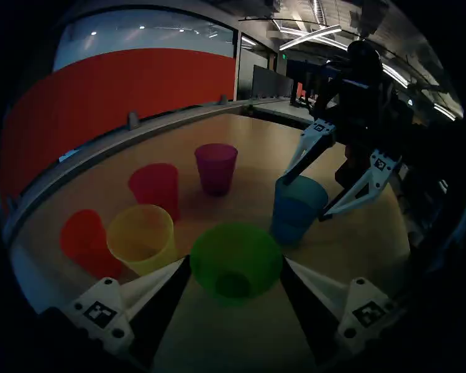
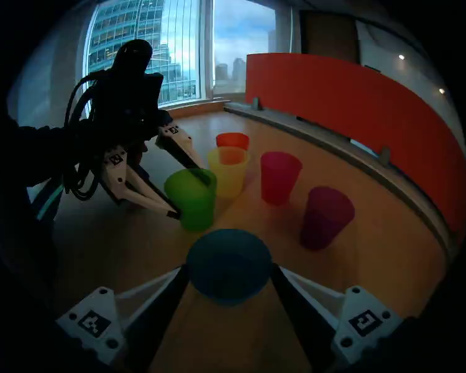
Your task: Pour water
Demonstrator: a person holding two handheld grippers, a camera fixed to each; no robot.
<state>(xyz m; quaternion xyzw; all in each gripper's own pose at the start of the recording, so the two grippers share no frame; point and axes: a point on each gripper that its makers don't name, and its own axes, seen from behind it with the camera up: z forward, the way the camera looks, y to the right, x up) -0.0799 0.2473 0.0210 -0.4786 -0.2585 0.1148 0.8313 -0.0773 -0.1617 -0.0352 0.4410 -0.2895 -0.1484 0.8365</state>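
Here, wooden table (image 1: 251,133), red wall panel (image 1: 121,87), windows (image 2: 164,50) far off, left gripper (image 1: 235,260) clasping green cup (image 1: 236,248), right gripper (image 2: 228,268) clasping blue cup (image 2: 228,258).

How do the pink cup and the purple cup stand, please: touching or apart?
Apart. The left gripper view shows a strip of bare table between the pink cup and the purple cup.
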